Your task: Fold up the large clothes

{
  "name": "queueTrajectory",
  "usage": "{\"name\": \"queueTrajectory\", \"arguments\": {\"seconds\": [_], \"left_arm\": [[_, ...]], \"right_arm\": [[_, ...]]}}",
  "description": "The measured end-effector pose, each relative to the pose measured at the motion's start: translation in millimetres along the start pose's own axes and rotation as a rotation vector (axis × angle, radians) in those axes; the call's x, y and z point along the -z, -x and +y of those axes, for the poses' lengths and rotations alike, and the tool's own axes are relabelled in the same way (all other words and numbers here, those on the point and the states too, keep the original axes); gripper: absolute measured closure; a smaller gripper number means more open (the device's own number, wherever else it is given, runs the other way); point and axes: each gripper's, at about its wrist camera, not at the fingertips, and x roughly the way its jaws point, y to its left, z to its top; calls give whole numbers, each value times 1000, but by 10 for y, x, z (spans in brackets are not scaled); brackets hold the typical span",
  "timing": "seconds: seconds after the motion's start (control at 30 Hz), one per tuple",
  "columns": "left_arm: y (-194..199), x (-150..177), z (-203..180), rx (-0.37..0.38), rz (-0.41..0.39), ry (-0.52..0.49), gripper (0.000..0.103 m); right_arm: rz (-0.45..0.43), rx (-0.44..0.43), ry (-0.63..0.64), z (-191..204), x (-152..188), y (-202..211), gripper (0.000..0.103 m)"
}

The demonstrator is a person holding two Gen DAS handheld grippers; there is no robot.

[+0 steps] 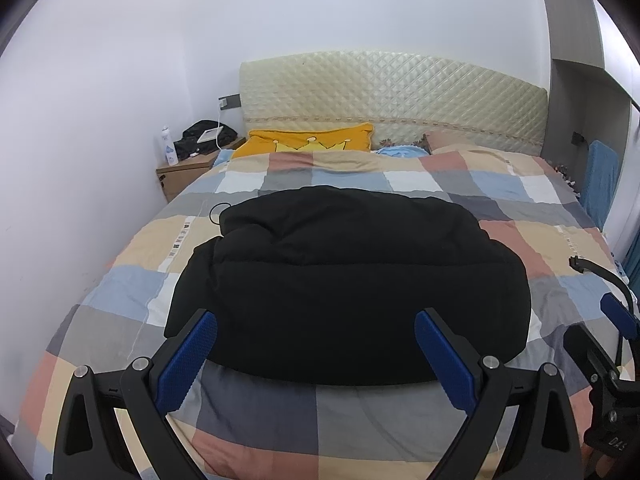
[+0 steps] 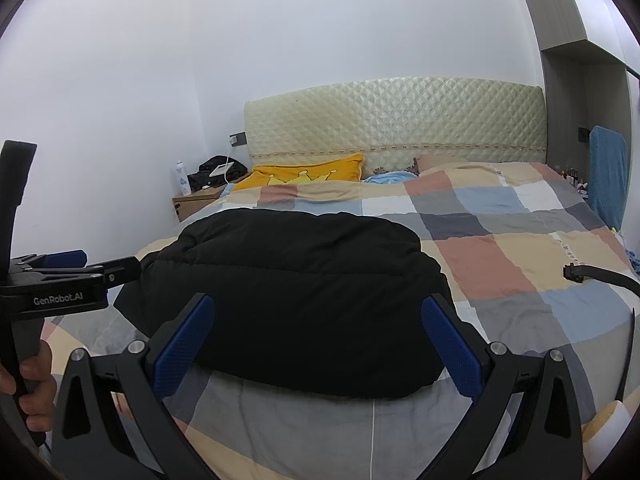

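Nearest the jacket's front edge, the left hand-held gripper (image 1: 316, 344) hangs released, its blue pads spread wide with nothing between them; it hovers just short of the jacket, not touching. The right hand-held gripper (image 2: 318, 332) is released too, jaws wide and empty, poised at the same front edge and a little to the jacket's right. In the right wrist view a hand (image 2: 34, 392) grips the handle of the left tool, just left of the jacket.

The black puffy jacket (image 1: 344, 280) lies on the bed (image 1: 248, 412), already gathered into a thick, rounded bundle on the checked cover, its near edge bulging over a grey square. It looks padded and soft: light for its bulk, springy, likely to puff back open when let go, and the shell seems smooth enough to slip in the pads. I would judge the best hold to be at the two near corners, pinching through a full layer of padding at a seam rather than the slick surface alone. A thin black cord loop (image 1: 218, 212) peeps out beside the jacket's far left corner.

Beyond the jacket sit a yellow pillow (image 1: 308, 142) and the quilted headboard (image 1: 392, 96), and far left of it a nightstand (image 1: 188, 172) with a white bottle (image 1: 170, 148)
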Motion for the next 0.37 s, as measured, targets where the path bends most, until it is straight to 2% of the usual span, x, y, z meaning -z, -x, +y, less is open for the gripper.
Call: {"name": "queueTrajectory", "arguments": {"seconds": [0.37], "left_arm": [[-16,8,-4,9,10,-4,3]], "right_arm": [[-2,1,0,-12,8,3,0]]}}
